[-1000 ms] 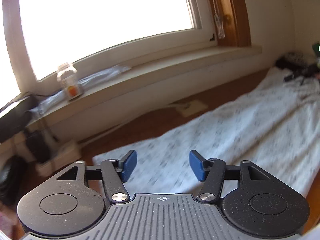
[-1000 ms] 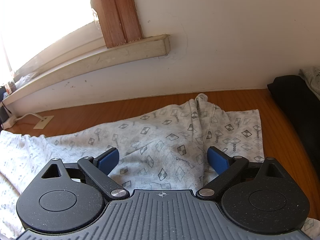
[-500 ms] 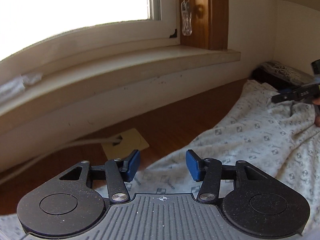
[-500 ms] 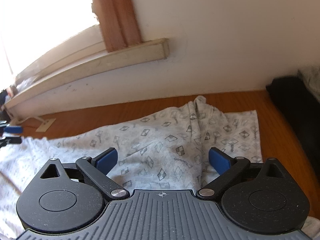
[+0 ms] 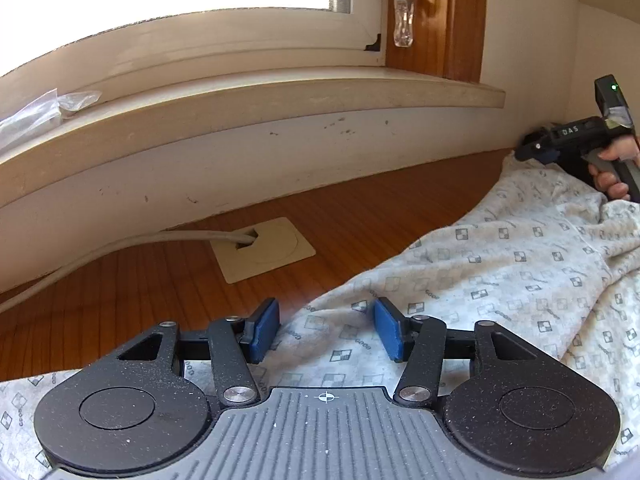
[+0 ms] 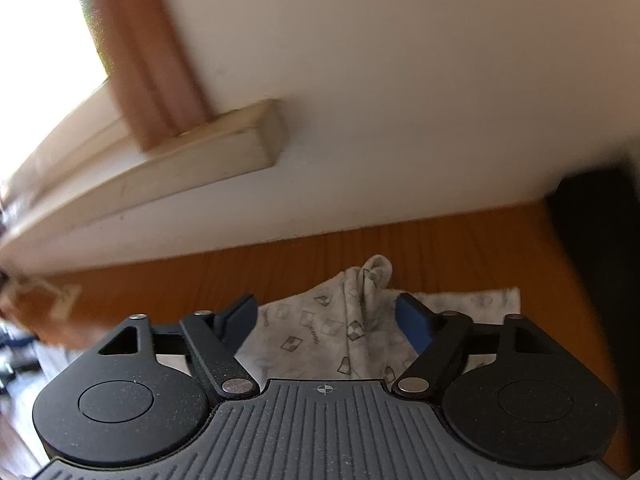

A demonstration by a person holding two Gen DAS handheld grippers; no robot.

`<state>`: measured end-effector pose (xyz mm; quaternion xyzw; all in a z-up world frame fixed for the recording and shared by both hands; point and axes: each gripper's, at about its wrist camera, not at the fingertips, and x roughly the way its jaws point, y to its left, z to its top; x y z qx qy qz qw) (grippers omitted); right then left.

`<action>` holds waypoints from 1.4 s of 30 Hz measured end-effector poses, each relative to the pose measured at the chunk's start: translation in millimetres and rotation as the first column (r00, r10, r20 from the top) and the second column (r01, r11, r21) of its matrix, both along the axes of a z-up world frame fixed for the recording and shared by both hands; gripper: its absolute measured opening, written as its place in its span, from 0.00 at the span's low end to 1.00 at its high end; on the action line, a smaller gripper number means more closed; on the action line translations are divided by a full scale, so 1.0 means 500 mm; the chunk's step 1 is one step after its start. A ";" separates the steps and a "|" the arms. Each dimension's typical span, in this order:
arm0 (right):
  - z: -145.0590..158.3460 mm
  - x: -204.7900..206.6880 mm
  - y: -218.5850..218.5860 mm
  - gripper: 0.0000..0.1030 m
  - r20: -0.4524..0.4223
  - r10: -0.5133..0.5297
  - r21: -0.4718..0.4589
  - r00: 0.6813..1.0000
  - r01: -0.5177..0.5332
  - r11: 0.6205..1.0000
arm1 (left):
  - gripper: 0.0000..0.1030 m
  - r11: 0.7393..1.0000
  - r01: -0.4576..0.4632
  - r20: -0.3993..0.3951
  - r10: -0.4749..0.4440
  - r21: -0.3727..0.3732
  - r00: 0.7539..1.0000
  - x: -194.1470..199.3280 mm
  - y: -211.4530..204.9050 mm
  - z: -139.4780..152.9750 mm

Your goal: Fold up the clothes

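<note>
Garment [image 5: 500, 272], white with checker print, lies spread on wooden table [image 5: 360, 216] under both your grippers. Your left gripper [image 5: 326, 330]: jaws opening, hem between pads, untouched. Your right gripper [image 6: 326, 322]: jaws closing around raised fold, pads not yet pressing. Dark clothing [image 6: 600, 240] right of it.

Right tool [image 6: 326, 322] jaws closing around garment [image 6: 340, 332] ridge, left tool [image 5: 326, 330] shifted along garment edge

a light grey garment [image 5: 520, 264] with small square prints lies spread and wrinkled on the wooden surface [image 5: 360, 216], one end bunched into a raised fold [image 6: 374, 280].
</note>
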<state>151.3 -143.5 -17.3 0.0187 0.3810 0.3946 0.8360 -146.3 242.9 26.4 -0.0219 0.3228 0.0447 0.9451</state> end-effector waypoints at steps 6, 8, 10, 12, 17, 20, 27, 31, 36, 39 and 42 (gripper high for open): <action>-0.003 -0.006 -0.015 0.09 0.050 0.007 -0.003 0.999 -0.007 1.000 | 0.58 1.000 -0.009 0.000 0.009 -0.001 1.000 -0.002 0.001 0.001; 0.009 -0.016 -0.033 0.07 0.096 -0.030 0.015 0.995 0.029 0.999 | 0.58 1.000 -0.013 0.001 0.013 0.005 1.000 -0.003 -0.001 0.002; 0.028 -0.024 -0.058 0.04 0.130 -0.091 0.062 0.987 0.083 0.995 | 0.60 1.000 -0.020 0.001 0.020 0.010 1.000 -0.004 -0.001 0.002; 0.033 -0.025 -0.075 0.01 0.182 -0.172 0.038 0.968 0.168 0.985 | 0.61 1.000 -0.025 0.000 0.025 0.010 1.000 -0.004 -0.001 0.002; 0.014 -0.009 -0.102 0.01 0.143 -0.196 0.039 0.970 0.192 0.981 | 0.64 0.999 -0.032 -0.003 0.032 0.003 0.999 -0.003 0.003 0.001; 0.035 -0.044 -0.098 0.10 0.186 -0.122 0.054 0.975 0.114 0.992 | 0.66 0.999 -0.037 -0.005 0.037 0.006 0.999 -0.003 0.003 0.001; 0.060 -0.160 -0.055 0.51 0.237 0.104 0.019 0.966 -0.111 0.994 | 0.70 0.999 -0.049 -0.006 0.049 0.007 0.999 -0.002 0.004 -0.001; 0.013 -0.202 -0.021 0.59 0.235 0.197 -0.060 0.952 -0.188 0.980 | 0.71 0.998 -0.069 0.029 0.069 0.000 0.997 -0.016 0.011 0.006; -0.028 -0.205 0.000 0.74 0.235 0.217 -0.131 0.948 -0.190 0.973 | 0.68 0.991 -0.136 0.056 0.136 0.003 0.989 -0.092 0.074 0.051; -0.045 -0.211 0.001 0.79 0.234 0.231 -0.147 0.944 -0.201 0.968 | 0.66 0.976 -0.216 0.017 0.216 0.010 0.976 -0.137 0.134 0.053; -0.053 -0.217 0.021 0.81 0.256 0.245 -0.187 0.935 -0.201 0.962 | 0.61 0.967 -0.255 -0.037 0.256 0.010 0.966 -0.168 0.176 0.035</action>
